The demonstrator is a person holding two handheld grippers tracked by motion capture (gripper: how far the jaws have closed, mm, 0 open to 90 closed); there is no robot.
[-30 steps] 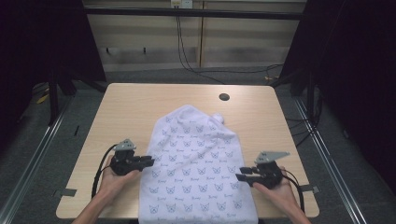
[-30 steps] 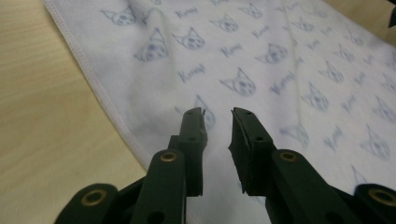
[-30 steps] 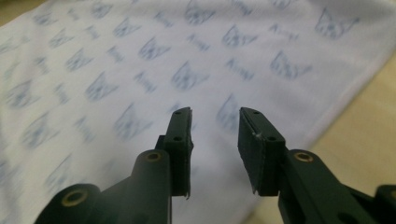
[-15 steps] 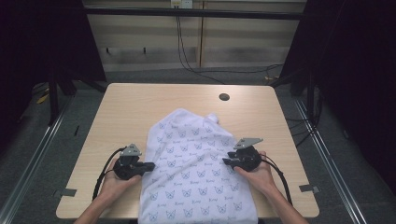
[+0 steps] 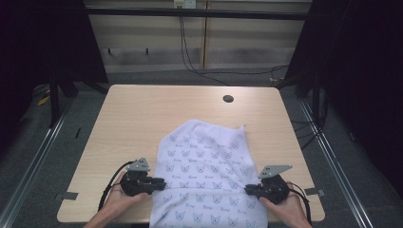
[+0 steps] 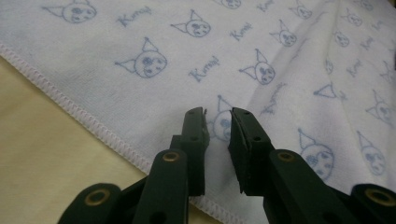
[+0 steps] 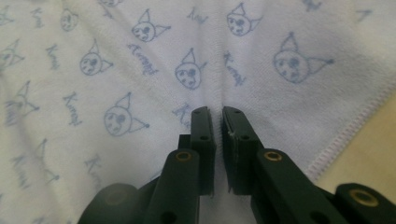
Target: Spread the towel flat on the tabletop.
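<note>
A white towel (image 5: pixel 206 166) printed with blue cat faces lies on the wooden table (image 5: pixel 157 109) and hangs over its front edge. My left gripper (image 5: pixel 161 182) rests at the towel's left hem. In the left gripper view its jaws (image 6: pixel 218 114) have just been opening and stand slightly apart over the towel (image 6: pixel 140 60), with nothing pinched. My right gripper (image 5: pixel 248 190) sits at the towel's right side near the front edge. In the right gripper view its jaws (image 7: pixel 215 111) have just been closing and nip a small ridge of the towel (image 7: pixel 140 70).
A dark round hole (image 5: pixel 228 99) sits in the table's far right part. Tape strips mark the front corners (image 5: pixel 69 195) (image 5: pixel 313 192). Metal rails run along both sides of the table, with cables on the floor behind it.
The right gripper went in over the towel, then came back out toward the right front edge. The left gripper shifted nearer the front edge. The towel slid toward the person and lies flatter and wider.
</note>
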